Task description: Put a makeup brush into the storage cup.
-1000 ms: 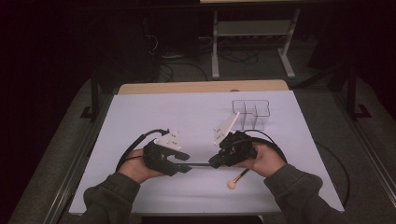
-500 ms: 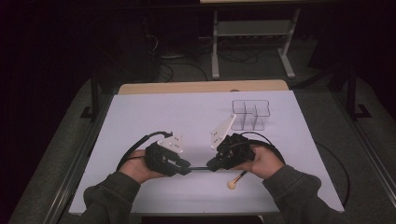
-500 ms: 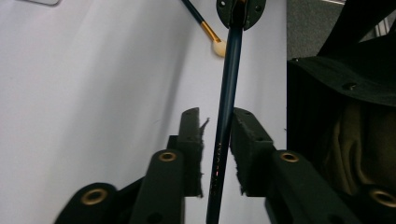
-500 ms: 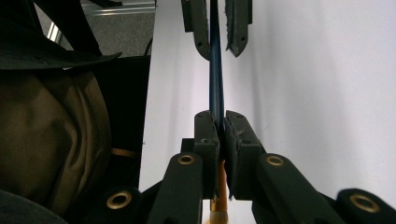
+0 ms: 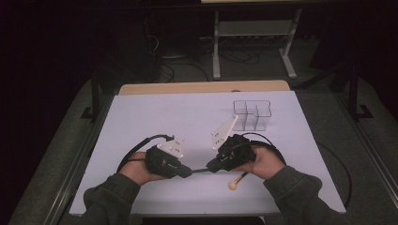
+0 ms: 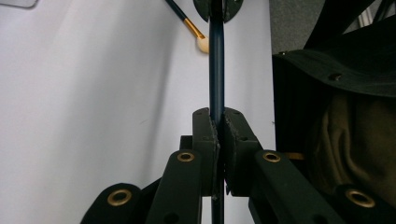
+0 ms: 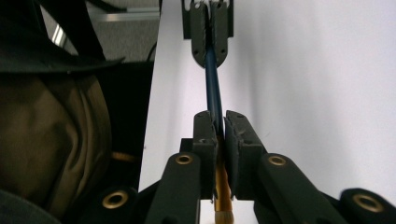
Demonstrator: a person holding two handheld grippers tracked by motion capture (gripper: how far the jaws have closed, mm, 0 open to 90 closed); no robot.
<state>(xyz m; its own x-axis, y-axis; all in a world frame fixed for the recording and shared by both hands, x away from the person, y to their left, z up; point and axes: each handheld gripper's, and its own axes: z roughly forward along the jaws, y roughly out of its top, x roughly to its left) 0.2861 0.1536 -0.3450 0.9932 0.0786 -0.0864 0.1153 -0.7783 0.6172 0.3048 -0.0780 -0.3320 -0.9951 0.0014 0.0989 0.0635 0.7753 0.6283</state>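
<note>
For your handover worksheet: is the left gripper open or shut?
Shut on the brush. The left gripper has just been closing, and its pads now press the dark handle from both sides.

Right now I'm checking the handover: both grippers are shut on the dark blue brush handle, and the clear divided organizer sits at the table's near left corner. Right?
Not quite. The clear divided organizer sits far right on the table, per the high view. Both the left gripper and right gripper are shut on the dark blue brush handle.

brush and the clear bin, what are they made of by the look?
Brush: dark blue glossy handle, likely lacquered wood or plastic, going by the sheen; gold ferrule looks metal; pale rounded tip seems soft bristle or foam. Both claws, left and right, clamp the handle. Divided bin: transparent, glossy walls, probably clear rigid plastic.
</note>
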